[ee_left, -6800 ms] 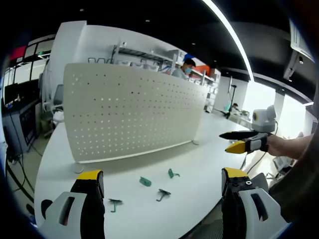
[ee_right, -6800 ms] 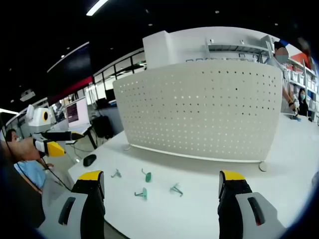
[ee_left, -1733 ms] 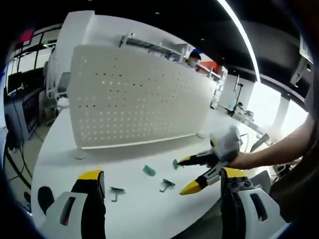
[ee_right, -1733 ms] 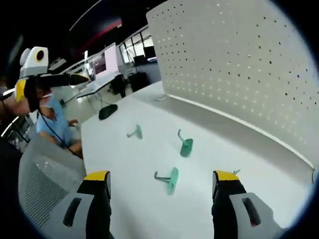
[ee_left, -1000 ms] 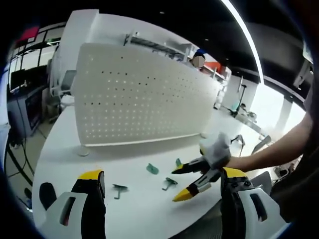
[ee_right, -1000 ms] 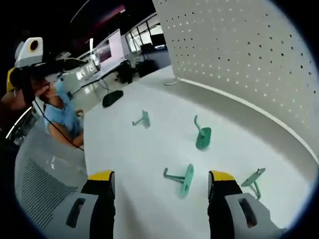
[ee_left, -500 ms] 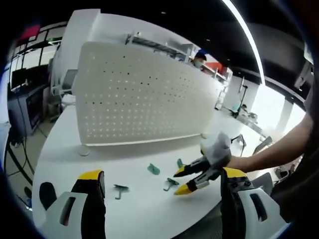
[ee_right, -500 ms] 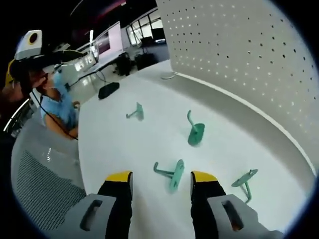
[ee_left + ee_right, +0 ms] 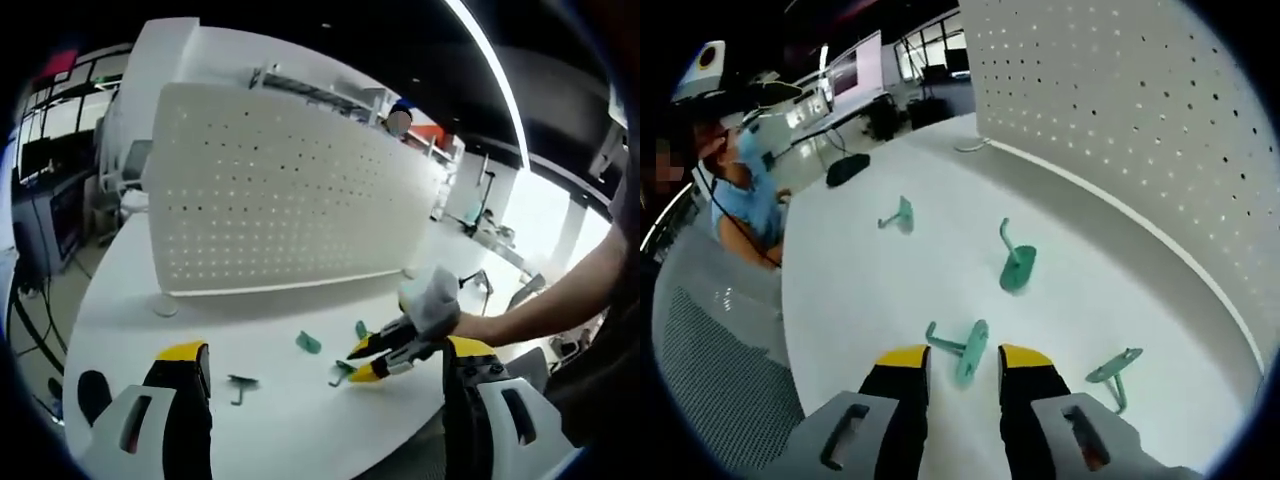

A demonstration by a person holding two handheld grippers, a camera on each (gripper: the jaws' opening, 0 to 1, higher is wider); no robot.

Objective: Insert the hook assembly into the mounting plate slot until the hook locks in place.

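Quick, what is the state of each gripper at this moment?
Left gripper: open, holding nothing.
Right gripper: nearly closed around a green hook on the table; a firm grip cannot be told.

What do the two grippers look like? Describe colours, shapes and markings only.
Left gripper: two chunky light-grey jaws with dark slots, black fingers capped in yellow. Right gripper: the same grey bodies, black fingers and yellow tips. In the left gripper view its fingers look slim and pointed under a white housing.

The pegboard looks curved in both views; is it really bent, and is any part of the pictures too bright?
Left gripper view: the pegboard bulges from fisheye distortion; the window at right is overexposed. Right gripper view: the pegboard's base line bows likewise; the green hooks stay sharp.
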